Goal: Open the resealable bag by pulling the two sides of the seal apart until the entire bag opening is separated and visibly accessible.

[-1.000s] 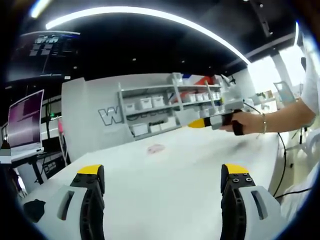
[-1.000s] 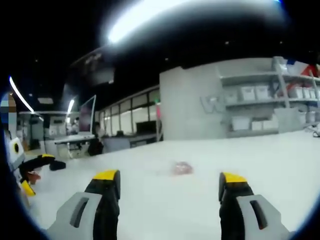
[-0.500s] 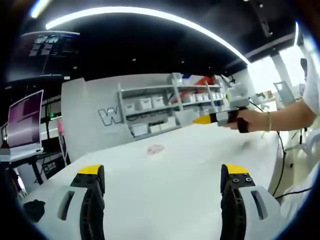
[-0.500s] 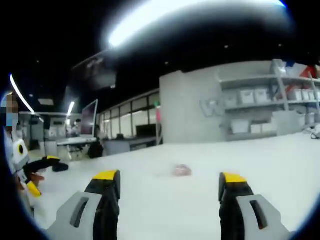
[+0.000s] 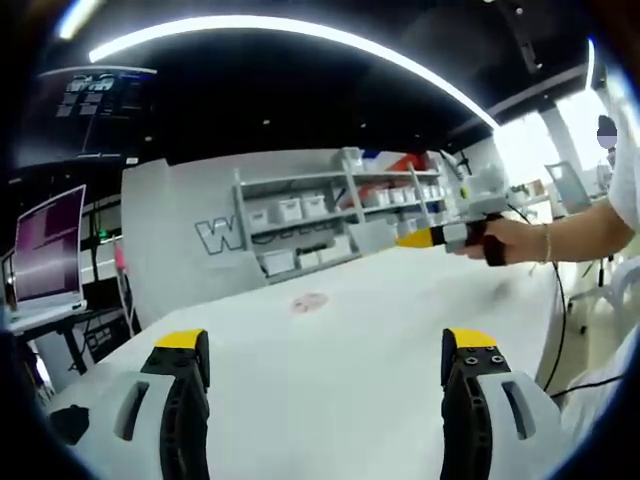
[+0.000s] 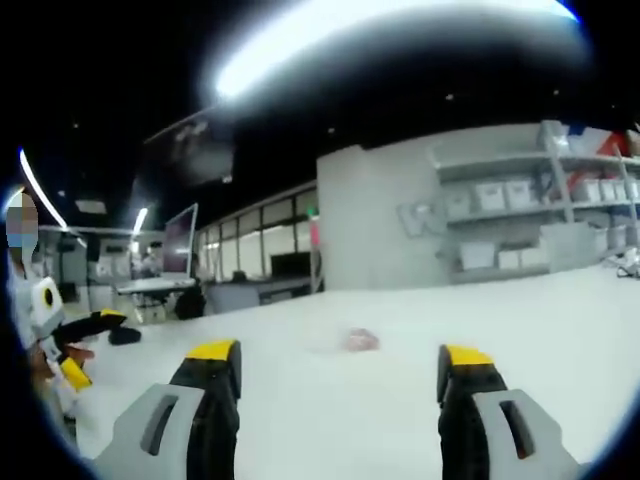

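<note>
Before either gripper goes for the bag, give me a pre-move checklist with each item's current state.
1. Bag located: ok, a small pinkish bag lies on the white table, also in the right gripper view.
2. Left gripper open and empty: ok, jaws wide apart.
3. Right gripper open and empty: ok.
4. Either gripper at the bag: not ok, both are well short of it.
5. Path over the table to the bag unobstructed: ok.
6. Seal edge orientation, bag shut or open: cannot tell, too small and blurred.

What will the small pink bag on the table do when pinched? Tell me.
Probably floppy and light: the bag lies low and flat on the white table. It may slide on that smooth top. It is too small and blurred to judge the seal.
</note>
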Available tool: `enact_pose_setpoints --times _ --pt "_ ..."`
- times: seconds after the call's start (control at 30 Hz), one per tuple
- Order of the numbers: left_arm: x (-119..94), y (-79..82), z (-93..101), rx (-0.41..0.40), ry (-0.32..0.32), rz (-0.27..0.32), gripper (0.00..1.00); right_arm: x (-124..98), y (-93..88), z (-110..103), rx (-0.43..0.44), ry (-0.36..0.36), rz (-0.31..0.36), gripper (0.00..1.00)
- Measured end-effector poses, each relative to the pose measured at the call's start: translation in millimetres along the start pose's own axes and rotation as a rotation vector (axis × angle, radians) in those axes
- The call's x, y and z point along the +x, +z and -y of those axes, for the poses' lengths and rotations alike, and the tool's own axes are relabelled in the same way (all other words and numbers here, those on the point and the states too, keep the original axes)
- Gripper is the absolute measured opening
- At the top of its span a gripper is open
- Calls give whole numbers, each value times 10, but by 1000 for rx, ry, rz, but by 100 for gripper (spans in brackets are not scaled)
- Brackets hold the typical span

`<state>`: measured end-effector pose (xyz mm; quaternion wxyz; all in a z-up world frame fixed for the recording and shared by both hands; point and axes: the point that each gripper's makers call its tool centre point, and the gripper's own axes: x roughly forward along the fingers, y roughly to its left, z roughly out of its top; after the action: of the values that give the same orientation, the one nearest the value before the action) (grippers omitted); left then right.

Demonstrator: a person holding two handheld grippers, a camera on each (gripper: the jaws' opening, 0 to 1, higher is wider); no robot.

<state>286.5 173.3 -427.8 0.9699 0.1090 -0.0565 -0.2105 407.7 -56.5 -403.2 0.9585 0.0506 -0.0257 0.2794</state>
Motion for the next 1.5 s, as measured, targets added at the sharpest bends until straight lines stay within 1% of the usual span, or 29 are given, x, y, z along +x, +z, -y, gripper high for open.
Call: enact_pose_setpoints --times 0.2,0.37,0.6,1.03,1.33,1.5 --pt "-7 20 16 3 -4 4 95 -94 17 78 7 -22 10 81" --pt "-19 45 24 8 -6 12 95 -165 44 83 5 -25 20 81" --pt "-17 15 69 6 -14 11 95 -220 20 123 3 -30 20 81" --pt "-58 -26 35 4 1 11 94 -364 22 179 7 -34 35 81" --pt "-57 -24 35 7 6 15 94 -549 31 238 6 -55 48 81" --pt "-48 -38 49 6 5 11 94 -640 28 230 2 -61 51 81"
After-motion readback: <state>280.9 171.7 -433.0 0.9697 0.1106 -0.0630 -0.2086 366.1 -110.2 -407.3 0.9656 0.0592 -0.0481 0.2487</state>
